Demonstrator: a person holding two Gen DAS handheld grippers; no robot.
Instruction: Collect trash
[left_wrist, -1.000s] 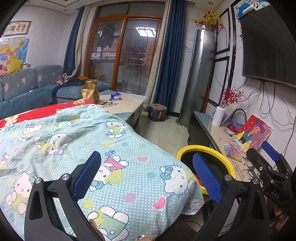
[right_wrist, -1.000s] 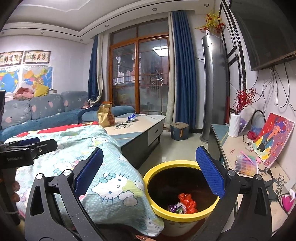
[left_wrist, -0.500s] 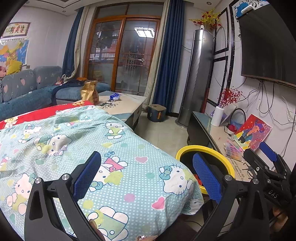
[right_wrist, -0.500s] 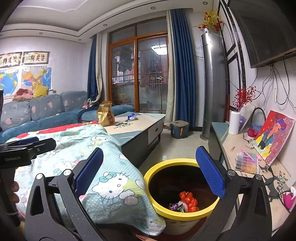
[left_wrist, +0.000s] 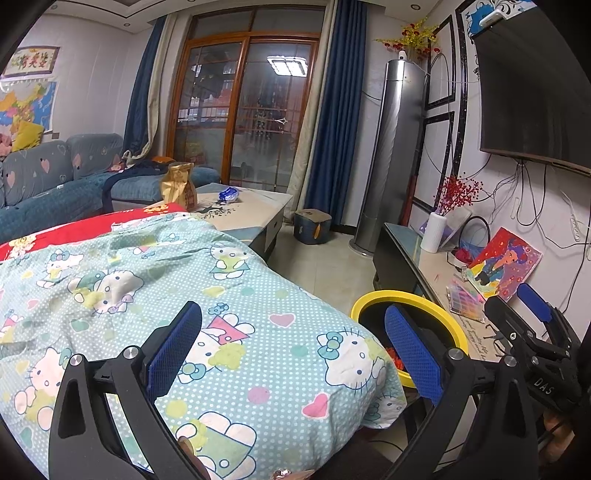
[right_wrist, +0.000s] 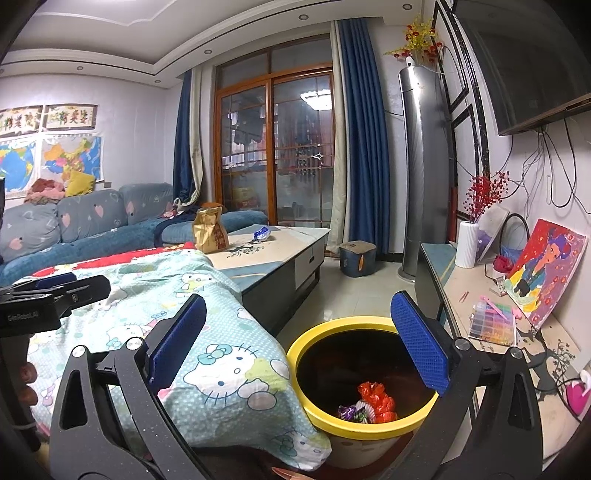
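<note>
My left gripper (left_wrist: 293, 345) is spread wide with nothing between its blue pads, held over the cartoon-cat blanket (left_wrist: 229, 332) that drapes the surface right below and ahead of it. My right gripper (right_wrist: 299, 341) is likewise released and empty, its fingers parted above the near edge of the yellow bin (right_wrist: 364, 428), which sits just below and slightly right of its centre. Inside that bin lie a crumpled red wrapper (right_wrist: 376, 397) and, touching it on the left, a small purple-and-white wrapper (right_wrist: 351, 411). From my left gripper the same bin (left_wrist: 448, 325) shows to the right, partly hidden behind my right-hand finger pad and the blanket's corner. The blanket's hanging edge lies just beside the bin's left rim. Far ahead of both grippers, on the coffee table (right_wrist: 280, 254), a brown paper bag (right_wrist: 210, 229) stands upright near the blanket's far end, and a blue-and-white wrapper (right_wrist: 261, 233) lies on the tabletop a little to the right of it, apart from the bag. To the right of my right gripper a low counter (right_wrist: 461, 291) holds a white vase (right_wrist: 467, 243) and a colourful painting (right_wrist: 546, 269) leaning against the wall.
</note>
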